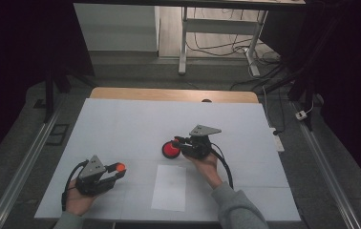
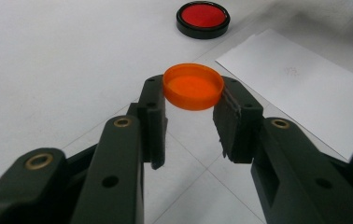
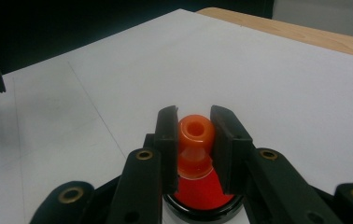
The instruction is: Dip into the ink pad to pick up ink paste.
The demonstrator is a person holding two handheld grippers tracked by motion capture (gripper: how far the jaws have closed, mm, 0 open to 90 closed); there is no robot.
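While both forearms rest low | left tongs (image 2: 191, 109) clamp orange cap (image 2: 193, 86) | right tongs (image 3: 194, 135) clamp stamp handle (image 3: 195, 135)

Nothing can be read anywhere in these views. The white sheet of paper (image 2: 300, 84) on the counter (image 1: 121, 124) carries one small, faint grey mark near its middle, seen in the left gripper view, but it is too pale and too small to make out as letters or numbers. The orange cap (image 2: 193, 86), the red ink pad (image 2: 203, 18) and the orange stamp (image 3: 194, 140) show no label, brand or sign.
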